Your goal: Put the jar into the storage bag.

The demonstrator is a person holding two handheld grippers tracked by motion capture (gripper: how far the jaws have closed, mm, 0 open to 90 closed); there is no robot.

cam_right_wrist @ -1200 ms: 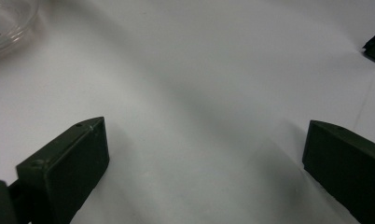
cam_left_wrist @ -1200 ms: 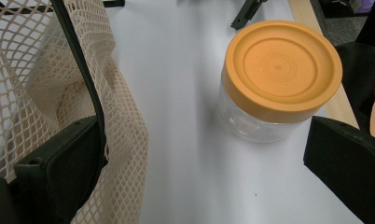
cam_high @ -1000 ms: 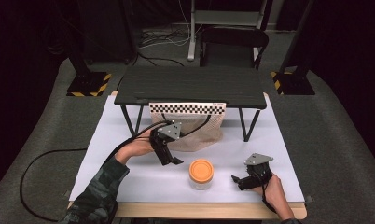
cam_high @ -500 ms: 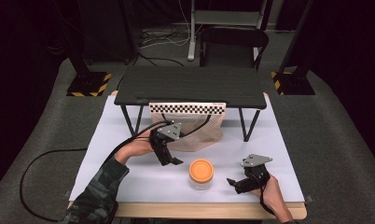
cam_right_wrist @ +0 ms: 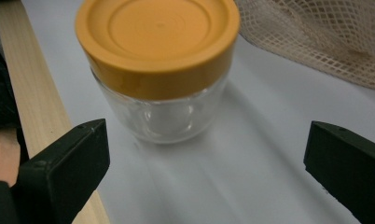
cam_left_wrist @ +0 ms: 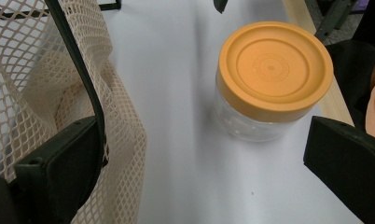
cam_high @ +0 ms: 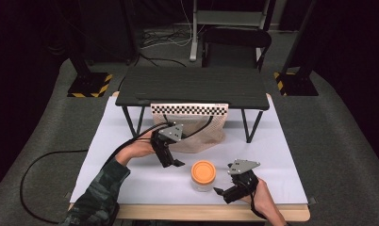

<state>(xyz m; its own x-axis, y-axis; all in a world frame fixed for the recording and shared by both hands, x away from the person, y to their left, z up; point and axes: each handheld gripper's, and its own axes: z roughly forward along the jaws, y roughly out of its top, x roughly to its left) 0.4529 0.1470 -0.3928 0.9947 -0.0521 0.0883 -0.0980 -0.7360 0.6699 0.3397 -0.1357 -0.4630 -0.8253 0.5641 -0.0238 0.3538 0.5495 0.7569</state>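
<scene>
right hand-held gripper (cam_high: pixel 224 192) edged toward jar (cam_high: pixel 203 174), jaws wide; mesh bag (cam_left_wrist: pixel 45 93) partly cut off.

Jar (cam_high: pixel 203 175) on table (cam_high: pixel 131 183), before mesh bag (cam_high: pixel 197 136), between grippers.

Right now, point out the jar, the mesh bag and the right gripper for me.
jar (cam_high: pixel 203 173): high view, on its orange lid.
mesh bag (cam_high: pixel 197 134): high view, on its netting below the checkered band.
right gripper (cam_high: pixel 219 193): high view, between its fingertips.
</scene>
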